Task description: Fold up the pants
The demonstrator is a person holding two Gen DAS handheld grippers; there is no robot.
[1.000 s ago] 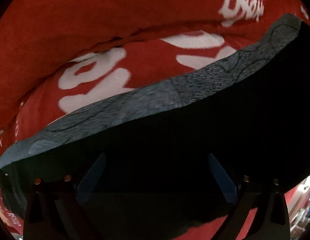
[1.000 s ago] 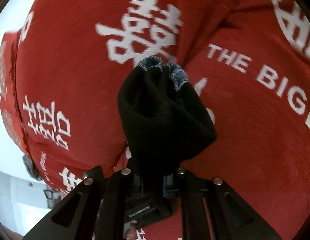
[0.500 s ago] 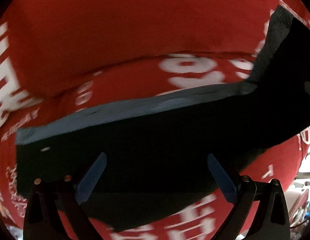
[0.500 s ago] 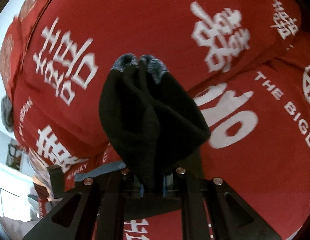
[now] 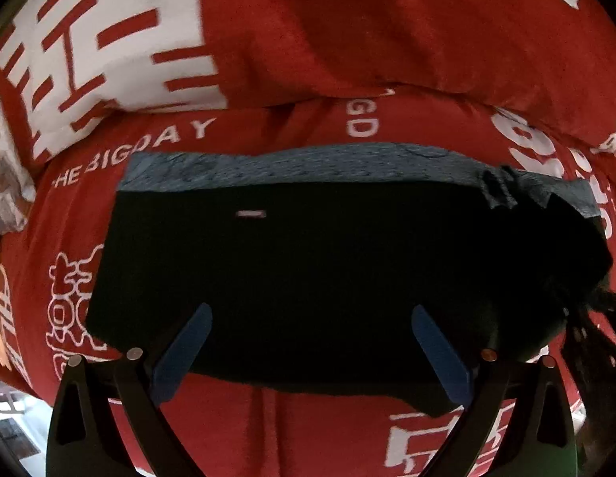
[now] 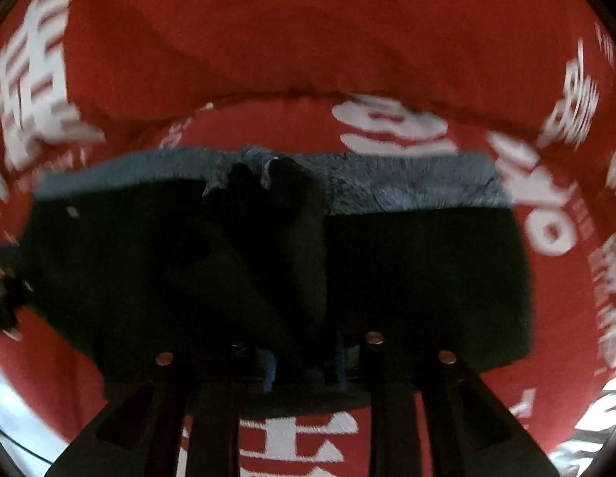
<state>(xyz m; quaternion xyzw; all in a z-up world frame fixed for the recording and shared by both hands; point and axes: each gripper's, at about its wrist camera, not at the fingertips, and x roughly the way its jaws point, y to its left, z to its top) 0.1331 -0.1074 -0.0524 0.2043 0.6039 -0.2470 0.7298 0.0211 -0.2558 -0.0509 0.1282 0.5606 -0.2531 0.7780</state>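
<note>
Black pants [image 5: 332,270], centre frame: soft, limp, light; best held at grey waistband [image 5: 308,167]. Left gripper [image 5: 312,342] spread, empty; right gripper [image 6: 304,369] clamped on fabric.

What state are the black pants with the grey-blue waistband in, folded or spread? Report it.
Partly folded: the black pants lie as a compact rectangle on the red printed bedding, while the right gripper pinches a bunched fold.

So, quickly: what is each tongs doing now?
Left tongs: open, holding nothing.
Right tongs: shut on the black pants.
</note>
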